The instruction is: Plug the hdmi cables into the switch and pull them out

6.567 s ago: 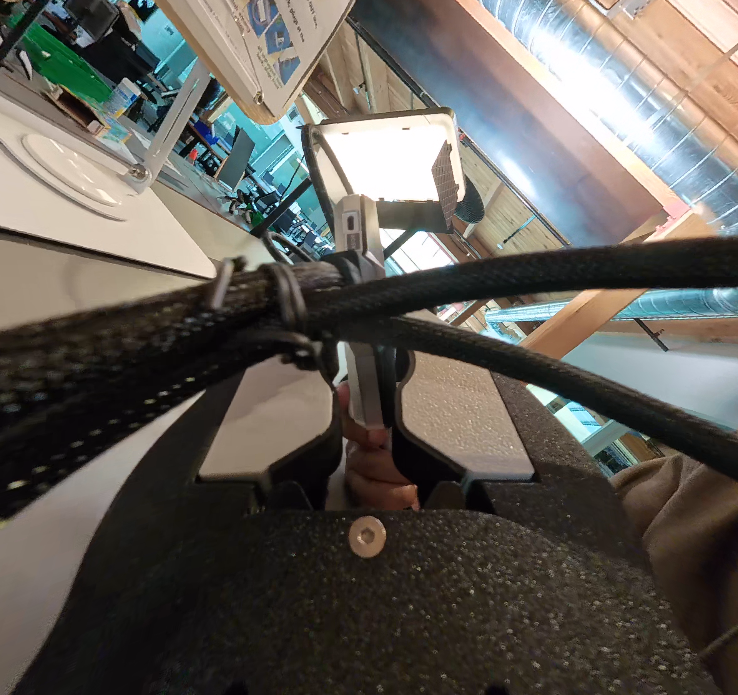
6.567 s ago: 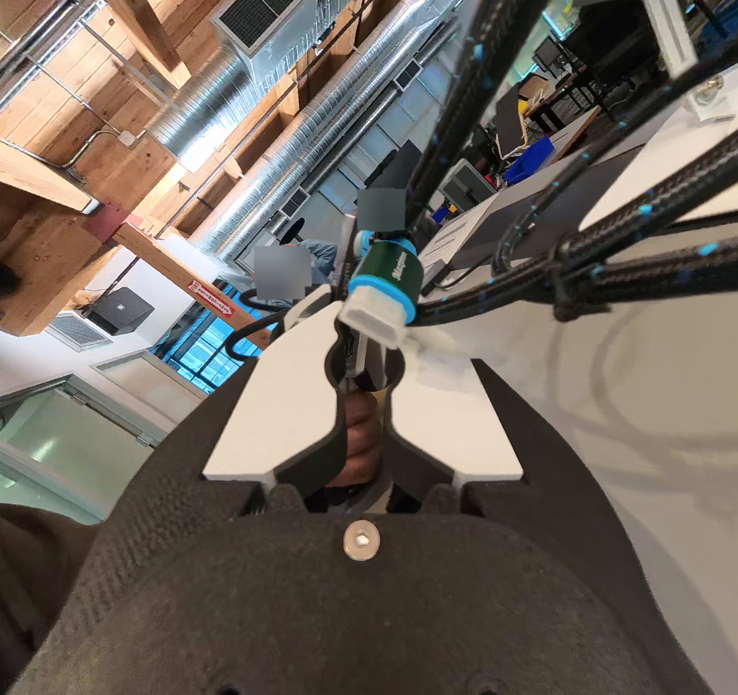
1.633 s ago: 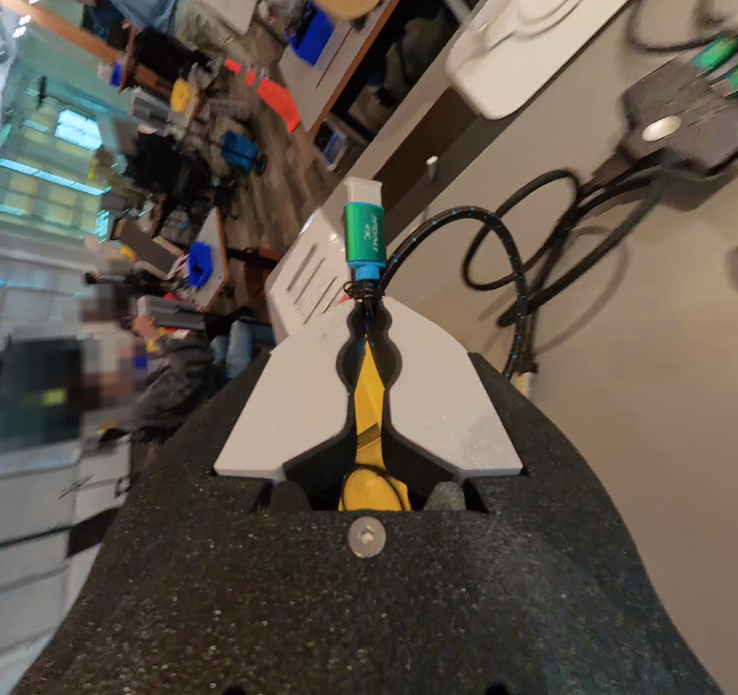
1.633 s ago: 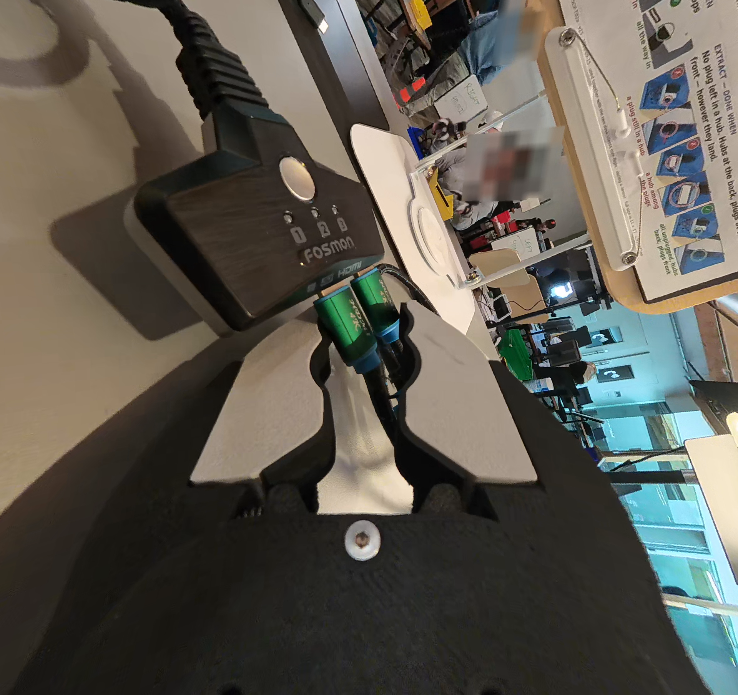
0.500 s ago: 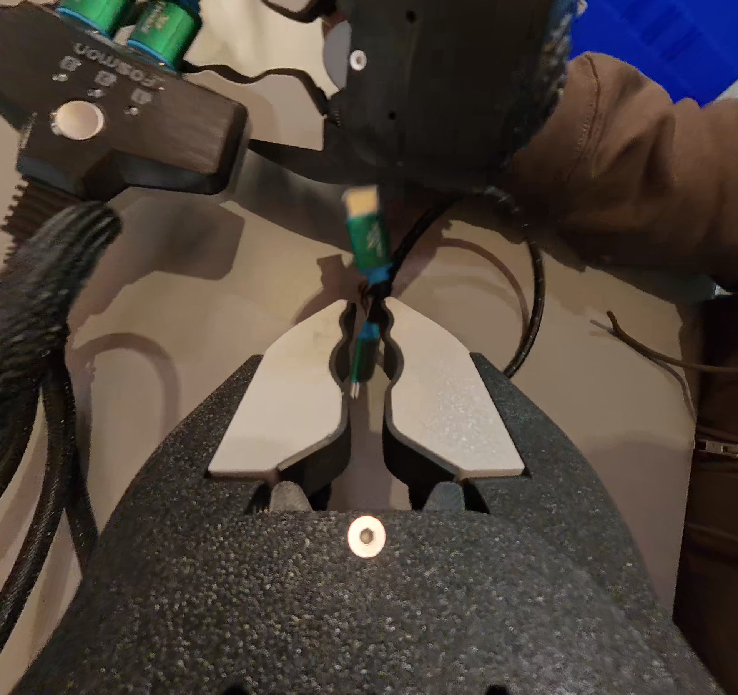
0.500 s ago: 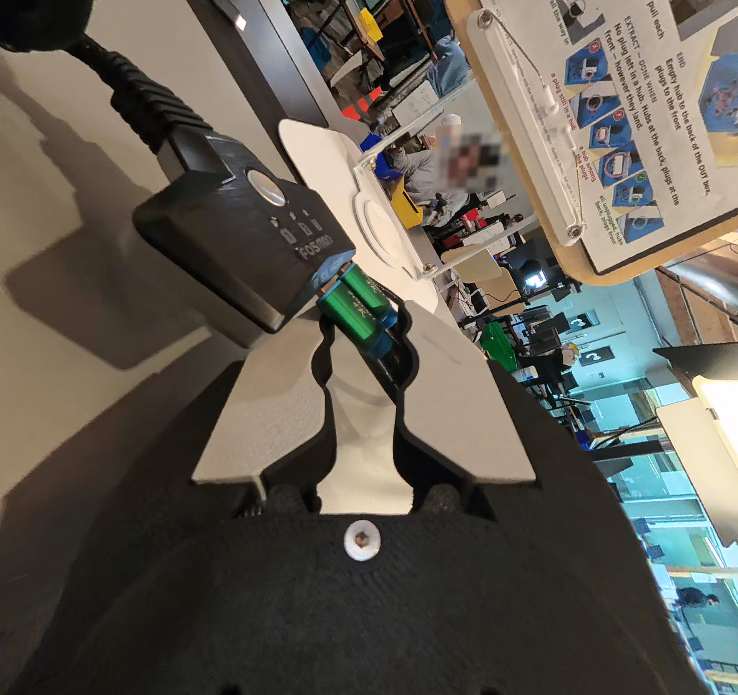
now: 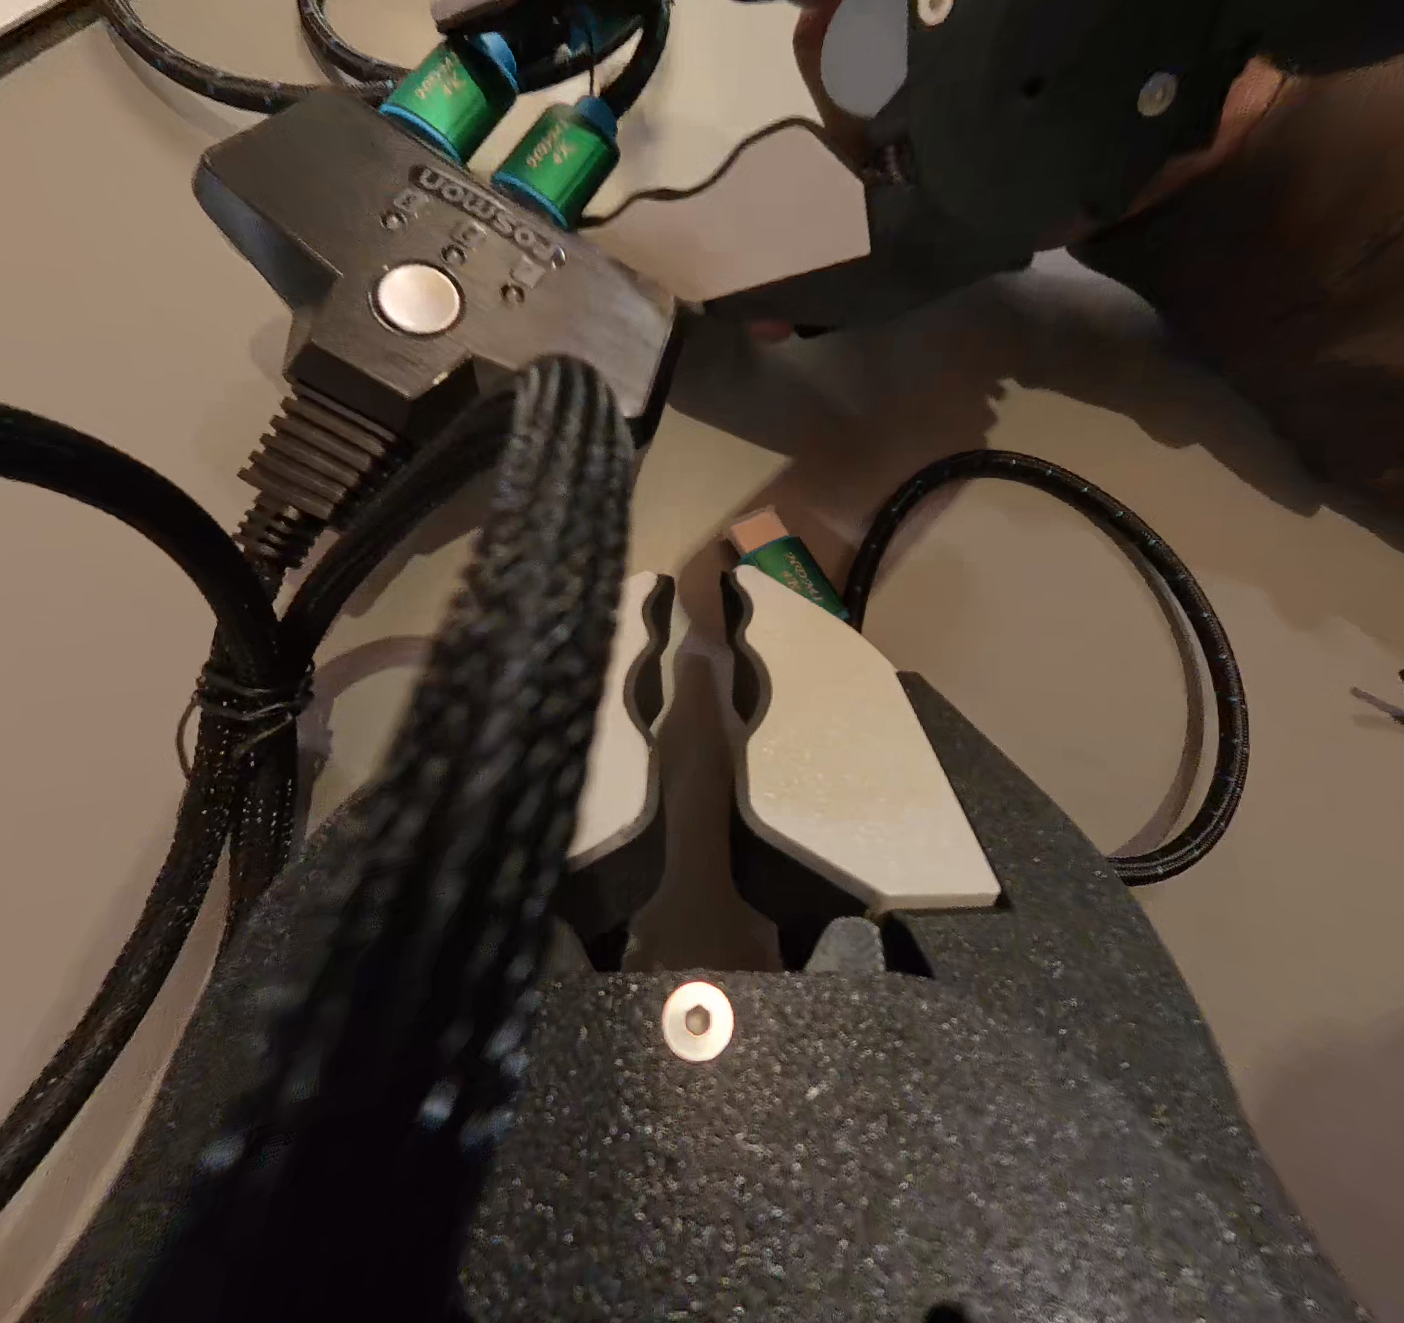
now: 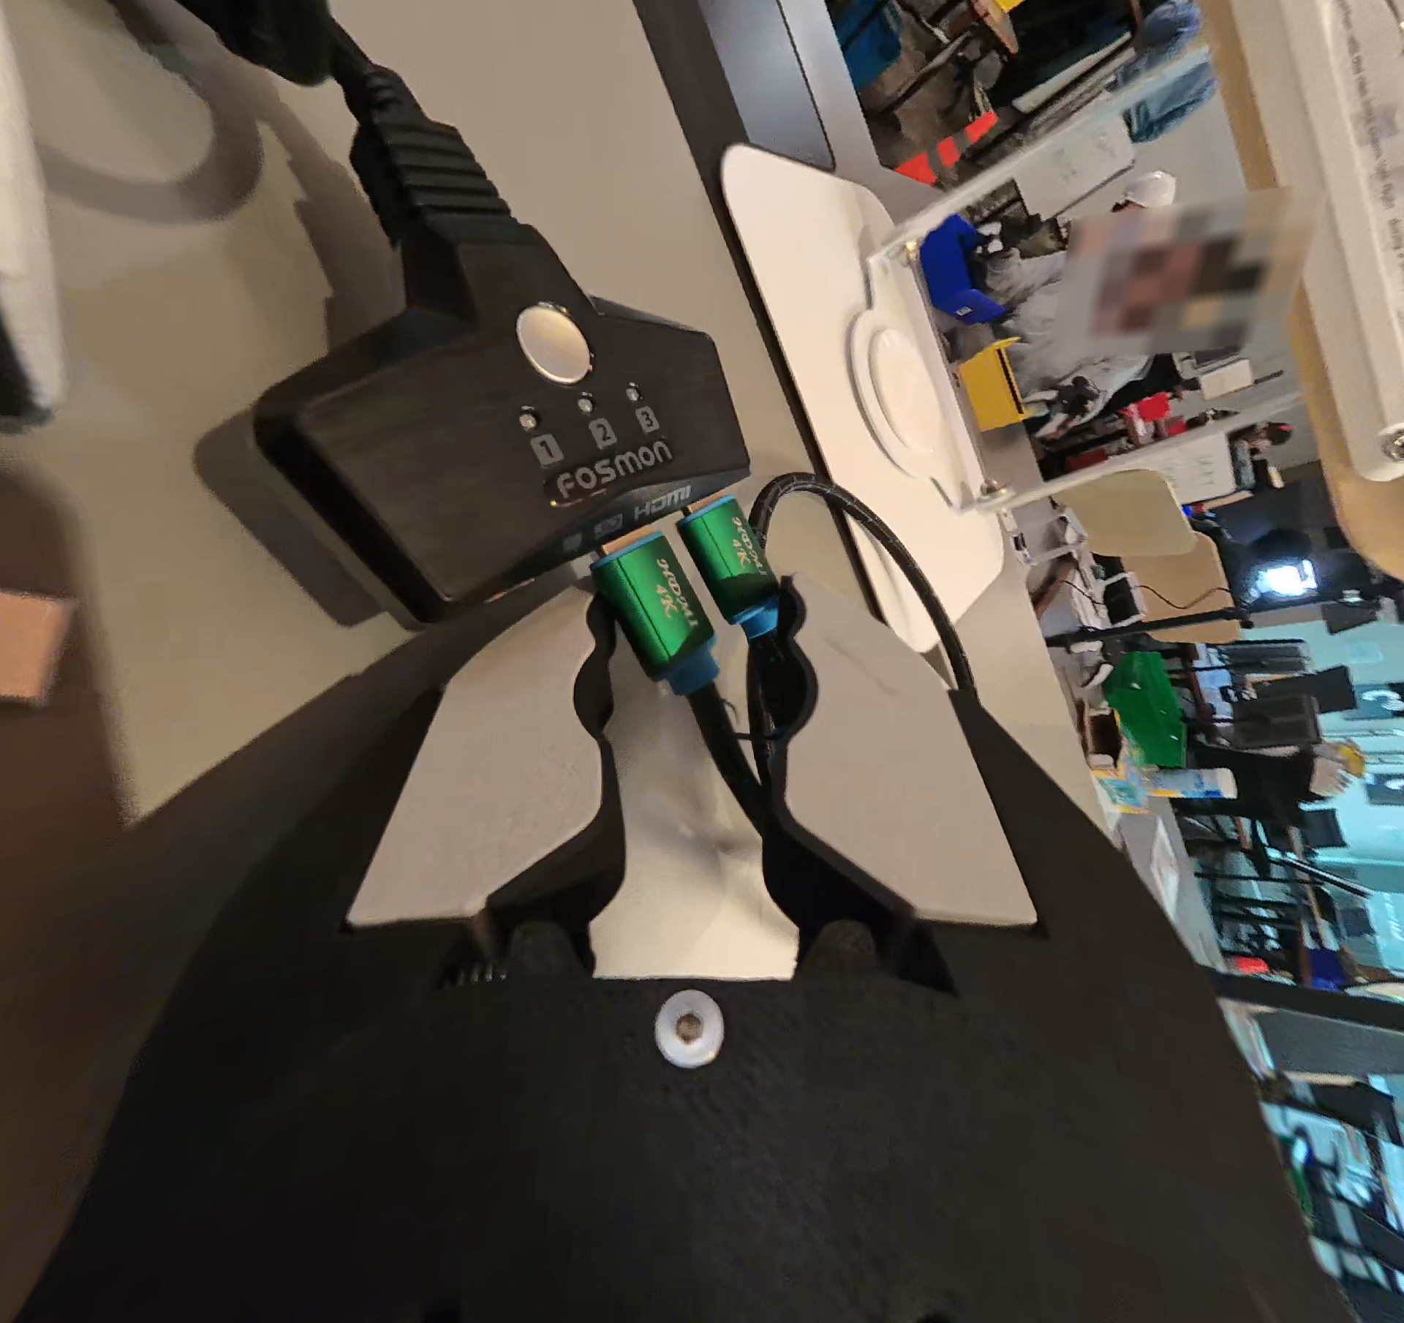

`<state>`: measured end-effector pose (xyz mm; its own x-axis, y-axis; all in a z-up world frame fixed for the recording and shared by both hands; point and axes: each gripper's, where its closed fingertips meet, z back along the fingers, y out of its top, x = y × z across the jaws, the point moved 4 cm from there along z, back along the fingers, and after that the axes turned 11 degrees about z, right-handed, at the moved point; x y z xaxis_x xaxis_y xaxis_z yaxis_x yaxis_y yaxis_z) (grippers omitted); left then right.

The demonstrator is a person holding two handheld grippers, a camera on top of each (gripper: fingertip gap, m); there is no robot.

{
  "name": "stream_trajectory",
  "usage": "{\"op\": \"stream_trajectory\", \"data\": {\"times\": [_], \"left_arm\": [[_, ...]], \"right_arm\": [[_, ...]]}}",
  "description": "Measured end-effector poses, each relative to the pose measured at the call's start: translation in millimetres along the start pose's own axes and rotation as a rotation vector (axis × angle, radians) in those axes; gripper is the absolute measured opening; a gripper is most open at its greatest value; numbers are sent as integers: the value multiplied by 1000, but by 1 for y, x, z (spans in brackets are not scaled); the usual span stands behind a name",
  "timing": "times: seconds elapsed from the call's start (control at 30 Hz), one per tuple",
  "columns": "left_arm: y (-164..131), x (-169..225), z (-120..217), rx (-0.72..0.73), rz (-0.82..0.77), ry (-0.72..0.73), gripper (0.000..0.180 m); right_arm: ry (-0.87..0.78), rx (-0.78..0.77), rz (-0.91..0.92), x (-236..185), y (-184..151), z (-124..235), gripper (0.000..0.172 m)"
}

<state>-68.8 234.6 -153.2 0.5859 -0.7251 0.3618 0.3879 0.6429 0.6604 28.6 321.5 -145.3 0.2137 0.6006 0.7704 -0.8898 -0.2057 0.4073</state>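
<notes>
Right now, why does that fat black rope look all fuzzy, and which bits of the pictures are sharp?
Left wrist view: the thick braided cable lies very close to the lens, so it blurs; the black switch box is sharper. Right wrist view: the green plugs are crisp, the room edges smeared and bent.

The switch box [image 8: 486, 451] looks like brushed black plastic with a shiny metal button [image 8: 554, 343]. The plugs [image 8: 657, 622] have glossy green metallic shells and matt blue collars. The cables [image 7: 524, 679] wear rough black braided cloth. The fingers [image 7: 851, 747] are matt grey, their housing grainy black. The table [image 7: 912, 405] is smooth and matt beige.
</notes>
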Motion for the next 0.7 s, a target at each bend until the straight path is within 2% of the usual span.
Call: {"op": "stream_trajectory", "data": {"times": [0.17, 0.27, 0.37, 0.47, 0.53, 0.63, 0.7], "left_arm": [[5, -14, 8, 70, 89, 5, 14], [7, -17, 14, 111, 137, -50, 14], [4, -18, 23, 116, 127, -110, 14], [-10, -11, 30, 42, 66, -170, 20], [-24, -1, 32, -40, -13, -204, 32], [-44, 21, 33, -168, -149, -248, 46], [-51, 28, 27, -220, -207, -218, 42]], "right_arm": [[34, 134, 32, -15, 28, 4, 40], [43, 221, 73, -18, 39, 12, 38], [104, 350, 24, -15, 44, 27, 32], [254, 524, -71, -18, 51, 46, 28], [352, 589, -150, -23, 55, 50, 27], [372, 585, -152, -29, 55, 47, 26], [369, 578, -135, -31, 55, 47, 26]]}}
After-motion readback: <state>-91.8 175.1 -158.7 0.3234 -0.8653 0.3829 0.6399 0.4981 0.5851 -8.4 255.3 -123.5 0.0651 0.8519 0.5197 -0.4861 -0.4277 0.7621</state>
